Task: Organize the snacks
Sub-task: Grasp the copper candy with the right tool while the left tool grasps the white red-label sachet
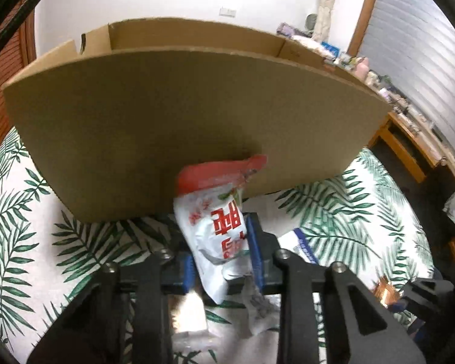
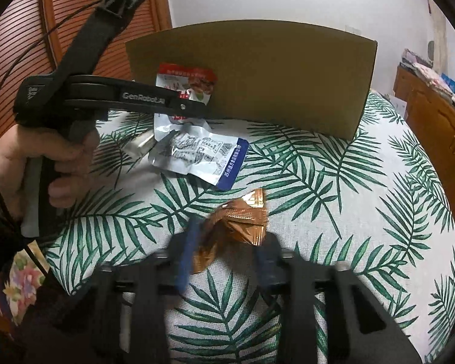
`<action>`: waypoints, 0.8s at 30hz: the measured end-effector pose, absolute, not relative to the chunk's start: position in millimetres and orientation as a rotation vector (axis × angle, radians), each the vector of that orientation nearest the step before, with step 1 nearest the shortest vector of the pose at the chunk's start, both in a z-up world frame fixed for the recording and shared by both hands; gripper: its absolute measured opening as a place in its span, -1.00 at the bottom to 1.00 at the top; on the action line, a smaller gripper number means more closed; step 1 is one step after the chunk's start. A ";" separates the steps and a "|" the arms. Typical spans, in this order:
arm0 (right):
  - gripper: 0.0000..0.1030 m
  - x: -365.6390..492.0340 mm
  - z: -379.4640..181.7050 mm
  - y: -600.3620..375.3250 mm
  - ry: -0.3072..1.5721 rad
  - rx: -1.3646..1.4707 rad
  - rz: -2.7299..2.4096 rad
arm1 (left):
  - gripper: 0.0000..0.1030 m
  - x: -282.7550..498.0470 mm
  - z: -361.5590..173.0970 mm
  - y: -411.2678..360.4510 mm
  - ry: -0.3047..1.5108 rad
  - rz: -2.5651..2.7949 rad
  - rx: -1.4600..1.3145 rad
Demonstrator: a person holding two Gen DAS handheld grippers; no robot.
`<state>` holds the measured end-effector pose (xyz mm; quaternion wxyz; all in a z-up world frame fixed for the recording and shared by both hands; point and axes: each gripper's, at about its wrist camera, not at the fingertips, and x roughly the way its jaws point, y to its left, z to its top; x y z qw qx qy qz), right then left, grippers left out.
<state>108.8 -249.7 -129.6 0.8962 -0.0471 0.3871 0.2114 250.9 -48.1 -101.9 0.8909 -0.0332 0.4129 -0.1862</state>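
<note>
Left gripper: pinching the red-and-white snack packet between its 2 blue pads; the packet stands up out of the jaws with its red top edge against the near wall of the cardboard box. In the right wrist view the same gripper reaches in from the left, held by the person's left hand, with the packet raised in front of the box.

Right gripper: closed on the orange foil packet, which is crumpled between the 2 blue pads and sticks up above them; the gripper is blurred.

Cardboard box: open at the top, standing on the leaf-print tablecloth at the far side of the table, its plain brown wall facing both cameras.

White-and-blue packet: lying flat on the tablecloth just below the left gripper, between the box and the orange foil packet, apart from both. In the left wrist view only a corner of it shows to the right of the gripper.

Silver foil packet: lying on the cloth, touching the left edge of the white-and-blue packet.

Surroundings: a wooden cabinet with clutter on top stands at the right; a wooden slatted door at the left.
</note>
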 end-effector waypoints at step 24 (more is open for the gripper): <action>-0.71 109.7 -93.0 -273.9 0.700 -0.021 0.438 | -0.61 192.6 -43.3 -15.3 0.625 -0.428 -0.114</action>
